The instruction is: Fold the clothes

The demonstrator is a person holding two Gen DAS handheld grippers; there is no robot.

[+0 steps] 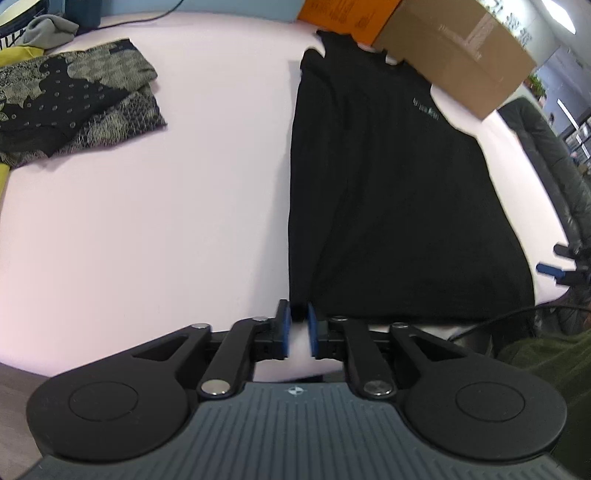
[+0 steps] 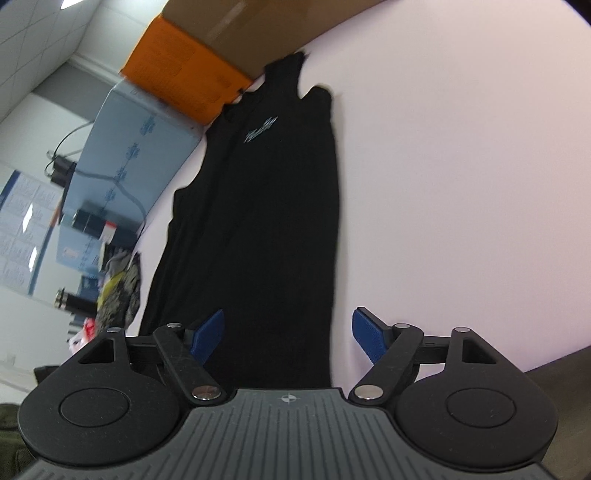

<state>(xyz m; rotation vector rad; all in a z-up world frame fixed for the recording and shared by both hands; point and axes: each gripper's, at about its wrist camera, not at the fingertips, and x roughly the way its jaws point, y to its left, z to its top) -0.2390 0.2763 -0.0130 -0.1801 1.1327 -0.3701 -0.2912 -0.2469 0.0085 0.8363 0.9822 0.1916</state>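
A black shirt [image 1: 388, 184] with a small pale chest print lies flat and folded lengthwise on the pale pink table [image 1: 166, 221], collar at the far end. My left gripper [image 1: 298, 325] sits at the shirt's near left corner. Its blue pads stand a narrow gap apart, with pale table showing between them and the dark corner just at their tips. In the right wrist view, the shirt [image 2: 266, 221] runs away from my right gripper [image 2: 288, 317], which stands wide open above the near hem, not touching it. That right gripper [image 1: 554, 258] also shows at the shirt's right side.
A folded black-and-beige patterned garment [image 1: 74, 103] lies at the far left, with a grey cloth [image 1: 48, 31] behind it. A cardboard box [image 1: 454, 55] and an orange box [image 1: 343, 14] stand against the shirt's collar end. A dark green jacket [image 1: 546, 166] hangs off the right edge.
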